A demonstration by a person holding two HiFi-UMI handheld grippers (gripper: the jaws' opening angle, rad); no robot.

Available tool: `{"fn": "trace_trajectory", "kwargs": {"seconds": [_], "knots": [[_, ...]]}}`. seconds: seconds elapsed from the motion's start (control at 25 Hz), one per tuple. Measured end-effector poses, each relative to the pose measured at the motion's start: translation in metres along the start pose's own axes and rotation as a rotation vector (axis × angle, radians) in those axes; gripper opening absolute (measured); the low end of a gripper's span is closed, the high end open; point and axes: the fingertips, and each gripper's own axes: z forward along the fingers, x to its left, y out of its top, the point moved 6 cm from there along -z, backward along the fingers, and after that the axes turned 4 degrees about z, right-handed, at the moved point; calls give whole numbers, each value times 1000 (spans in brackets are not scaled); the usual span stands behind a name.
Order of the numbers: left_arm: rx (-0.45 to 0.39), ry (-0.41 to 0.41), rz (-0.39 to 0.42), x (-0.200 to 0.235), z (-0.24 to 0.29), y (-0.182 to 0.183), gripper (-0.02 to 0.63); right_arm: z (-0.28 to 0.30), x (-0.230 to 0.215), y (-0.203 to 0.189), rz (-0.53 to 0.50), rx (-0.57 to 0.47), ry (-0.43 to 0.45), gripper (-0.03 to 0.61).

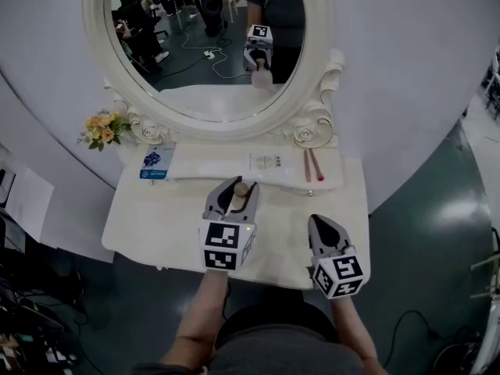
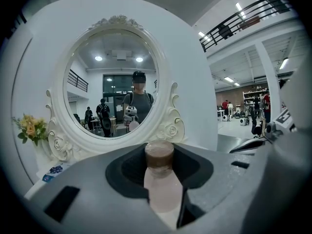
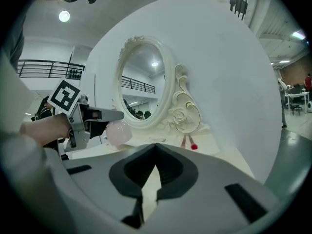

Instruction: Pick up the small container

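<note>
The small container [image 2: 161,179] is a pale pink bottle with a brown cap. It stands upright between the jaws of my left gripper [image 2: 160,156], which is shut on its body. In the head view the left gripper [image 1: 233,187] holds the container [image 1: 241,188] above the white dressing table [image 1: 156,225], near the table's middle. The right gripper view shows the pink container [image 3: 118,132] lifted off the table top. My right gripper [image 1: 319,225] hovers at the table's front right, shut and with nothing in it; its jaw tips [image 3: 156,147] meet.
An oval white mirror [image 1: 205,45] with rose carvings stands at the back of the table. Yellow flowers [image 1: 104,127] sit at its left. A blue packet [image 1: 155,161] and a white tray [image 1: 258,170] with two red sticks [image 1: 312,165] lie under the mirror.
</note>
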Motion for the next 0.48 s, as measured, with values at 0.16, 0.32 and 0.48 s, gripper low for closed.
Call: {"fn": "trace_trajectory", "kwargs": {"seconds": [0.16,0.32,0.48], "knots": [[2,9,-4,4,-1,-1,135,4,2,1,-7,4,10,5],[3,19,-7,7,-2,-4,135,6,4,0,-10,9,16,3],[11,23,-10,10,-3,-8,135,8,5,1,-14,12,16,4]]}}
